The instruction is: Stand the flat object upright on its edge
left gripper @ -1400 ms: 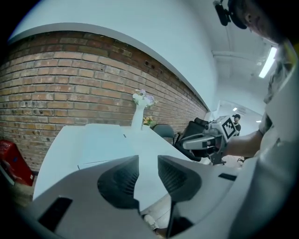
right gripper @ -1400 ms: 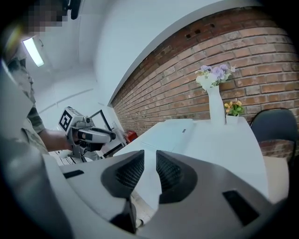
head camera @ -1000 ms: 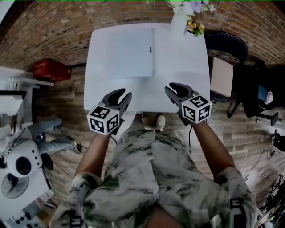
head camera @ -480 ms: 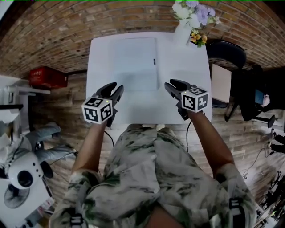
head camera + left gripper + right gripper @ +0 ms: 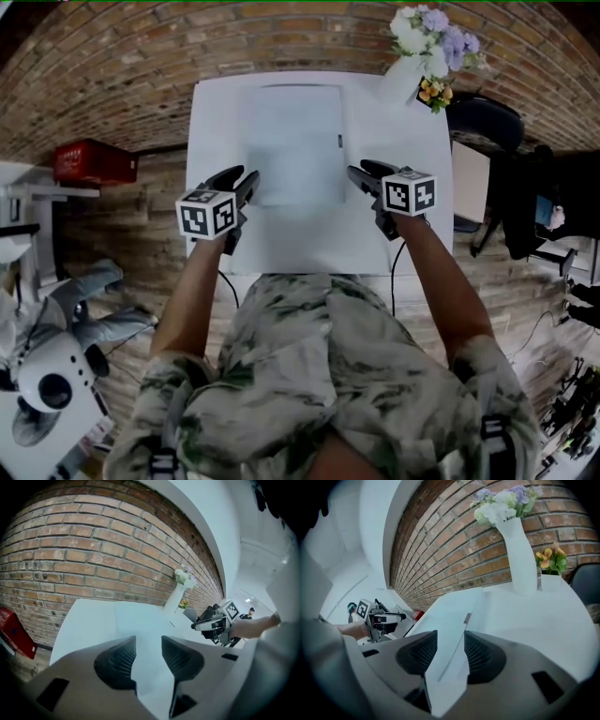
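White table (image 5: 214, 112), vase (image 5: 405, 81) beyond flat board (image 5: 292, 141); left gripper (image 5: 240, 175), right gripper (image 5: 360, 171) opening, empty

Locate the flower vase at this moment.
In the head view, the white flower vase stands at the white table's far right corner, beyond the flat white panel and beside the dark chair.

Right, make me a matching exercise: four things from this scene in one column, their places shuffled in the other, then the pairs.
1 flat white rectangular panel
2 white vase of flowers
3 red box
4 black chair

A on the floor, left of the white table
B table's far right corner
C beside the table's right side
D lying flat mid-table

Pairs: 1-D, 2-B, 3-A, 4-C
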Available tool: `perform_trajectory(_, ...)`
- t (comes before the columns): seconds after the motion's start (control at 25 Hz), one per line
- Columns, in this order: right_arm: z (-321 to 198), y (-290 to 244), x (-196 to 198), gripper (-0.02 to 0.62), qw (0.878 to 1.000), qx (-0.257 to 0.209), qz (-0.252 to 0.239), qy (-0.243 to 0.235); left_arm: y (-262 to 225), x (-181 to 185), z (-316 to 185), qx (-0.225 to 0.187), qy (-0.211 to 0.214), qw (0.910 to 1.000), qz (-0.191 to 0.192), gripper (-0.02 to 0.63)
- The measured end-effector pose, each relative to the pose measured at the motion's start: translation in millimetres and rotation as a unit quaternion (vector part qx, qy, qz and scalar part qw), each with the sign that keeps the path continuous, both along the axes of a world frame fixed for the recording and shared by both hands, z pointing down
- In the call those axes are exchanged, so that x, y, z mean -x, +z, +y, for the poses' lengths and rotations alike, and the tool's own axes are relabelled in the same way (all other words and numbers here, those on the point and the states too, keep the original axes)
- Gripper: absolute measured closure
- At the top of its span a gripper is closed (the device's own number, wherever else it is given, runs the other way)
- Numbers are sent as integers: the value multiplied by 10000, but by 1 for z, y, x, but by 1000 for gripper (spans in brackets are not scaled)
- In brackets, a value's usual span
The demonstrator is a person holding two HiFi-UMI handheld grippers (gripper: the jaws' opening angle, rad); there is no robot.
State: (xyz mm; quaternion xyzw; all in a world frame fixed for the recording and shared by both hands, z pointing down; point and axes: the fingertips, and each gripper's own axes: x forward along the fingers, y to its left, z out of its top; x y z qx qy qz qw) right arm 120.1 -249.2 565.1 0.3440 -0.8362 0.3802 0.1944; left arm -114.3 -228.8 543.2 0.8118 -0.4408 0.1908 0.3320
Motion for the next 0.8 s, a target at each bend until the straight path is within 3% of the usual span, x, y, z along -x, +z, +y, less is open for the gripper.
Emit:
perform_trajectory(0.52, -55, 50, 19, 385, 9968, 791, -21, 104, 65, 20, -49, 792, 52, 9963, 336, 407)
perform_trajectory(0.8, -70, 70, 29, 371, 9927, 1189, -178, 55, 92, 23, -69, 1225, -34, 9897, 741, 384)
